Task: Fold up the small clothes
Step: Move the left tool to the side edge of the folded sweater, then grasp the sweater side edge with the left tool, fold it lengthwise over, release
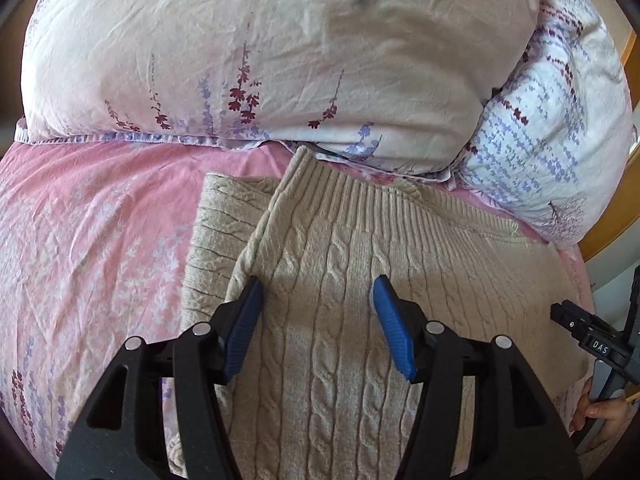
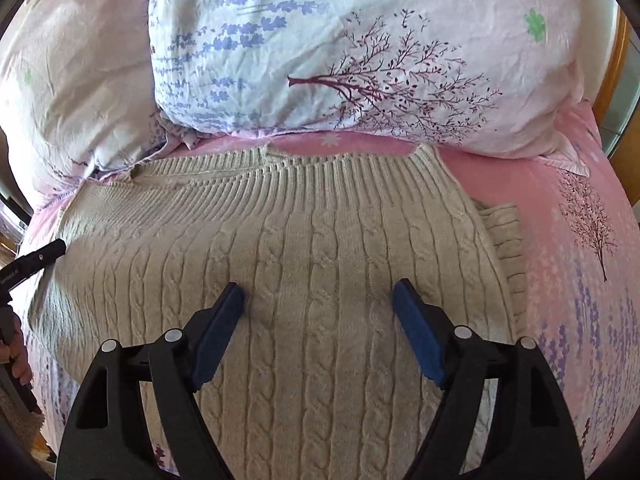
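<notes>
A beige cable-knit sweater (image 1: pixel 340 280) lies on the pink floral bedsheet (image 1: pixel 92 220), its ribbed hem at the far side. One part is folded over another at its left. My left gripper (image 1: pixel 318 286) is open just above the knit, holding nothing. In the right wrist view the same sweater (image 2: pixel 288 248) fills the middle, and my right gripper (image 2: pixel 320 292) is open over it, empty. A folded sleeve edge (image 2: pixel 504 236) shows at the sweater's right side. The right gripper's body (image 1: pixel 592 340) shows at the left view's right edge; the left gripper's body (image 2: pixel 36 260) shows at the right view's left edge.
A big pale floral pillow (image 1: pixel 260 48) and a white pillow with lavender print (image 1: pixel 560 120) lie right behind the sweater. The same white pillow (image 2: pixel 360 48) shows a tree print. A wooden bed frame (image 1: pixel 612 220) runs along the right. Open sheet (image 2: pixel 580 260) lies right of the sweater.
</notes>
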Tool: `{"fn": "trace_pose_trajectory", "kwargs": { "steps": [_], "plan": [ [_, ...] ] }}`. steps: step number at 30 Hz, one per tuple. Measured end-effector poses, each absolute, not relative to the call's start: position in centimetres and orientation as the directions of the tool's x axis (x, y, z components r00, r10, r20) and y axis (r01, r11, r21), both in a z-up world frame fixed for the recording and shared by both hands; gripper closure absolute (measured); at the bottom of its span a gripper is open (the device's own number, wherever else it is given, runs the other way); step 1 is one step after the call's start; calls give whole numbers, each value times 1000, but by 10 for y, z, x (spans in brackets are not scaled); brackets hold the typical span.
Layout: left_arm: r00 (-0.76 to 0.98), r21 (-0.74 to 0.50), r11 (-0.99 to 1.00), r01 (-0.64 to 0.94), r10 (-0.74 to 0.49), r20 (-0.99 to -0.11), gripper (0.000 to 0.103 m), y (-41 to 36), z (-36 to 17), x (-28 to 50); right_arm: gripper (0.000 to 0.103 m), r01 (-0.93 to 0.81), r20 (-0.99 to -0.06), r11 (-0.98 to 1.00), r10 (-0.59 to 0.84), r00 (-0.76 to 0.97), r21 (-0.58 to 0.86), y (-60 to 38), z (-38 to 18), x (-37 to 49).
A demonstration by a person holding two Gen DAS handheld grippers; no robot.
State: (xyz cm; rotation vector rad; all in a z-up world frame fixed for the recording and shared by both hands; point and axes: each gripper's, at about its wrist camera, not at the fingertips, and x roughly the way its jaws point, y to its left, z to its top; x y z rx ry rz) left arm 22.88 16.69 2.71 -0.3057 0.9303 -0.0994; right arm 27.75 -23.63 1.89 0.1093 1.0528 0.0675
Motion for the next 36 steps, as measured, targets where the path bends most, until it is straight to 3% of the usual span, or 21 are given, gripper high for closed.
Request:
{"fn": "trace_pose_trajectory", "kwargs": {
  "steps": [6,19,29,36],
  "plan": [
    [605,-423,900,-110,-277,-746,40,219,37,224,25,-110,-837,979,202,508,170,-208,33,282],
    [459,-404,914,-30,-346,-818,40,230,10,235,20,-195,-891,980,110,441,24,-175,12,288],
    [484,-446,895,-34,-376,-790,40,226,8,242,14,-212,-892,977,96,443,0,-170,8,286],
    [491,-546,834,-83,-443,-750,64,228,0,246,13,-217,-891,976,103,441,5,-169,8,288]
  ]
}}
